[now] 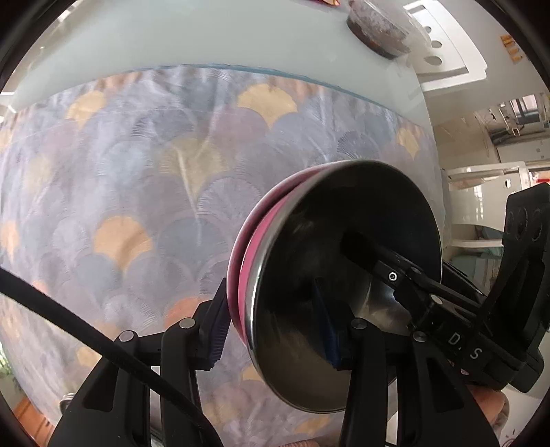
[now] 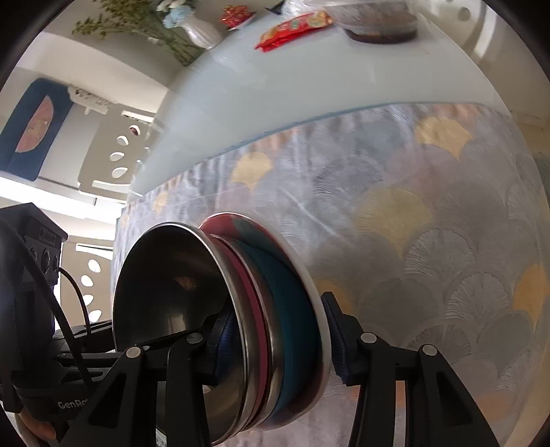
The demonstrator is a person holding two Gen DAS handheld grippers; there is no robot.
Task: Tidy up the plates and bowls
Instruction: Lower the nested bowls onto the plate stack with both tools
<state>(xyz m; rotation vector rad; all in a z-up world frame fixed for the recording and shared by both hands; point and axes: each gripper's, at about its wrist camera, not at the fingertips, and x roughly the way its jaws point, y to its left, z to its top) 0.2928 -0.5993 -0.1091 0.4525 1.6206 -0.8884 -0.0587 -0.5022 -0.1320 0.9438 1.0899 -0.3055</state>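
A nested stack of dishes is held between both grippers above a patterned tablecloth. A steel bowl sits on top, with a pink plate beneath it. The right wrist view shows the steel bowl, pink rims, a teal dish and a white plate rim. My left gripper is shut on one side of the stack. My right gripper is shut on the opposite side; its finger reaches into the bowl in the left wrist view.
Beyond the cloth lies bare pale tabletop. At the far end stand a covered dark bowl, a red snack packet and a white vase with flowers. White chairs stand by the table's edge.
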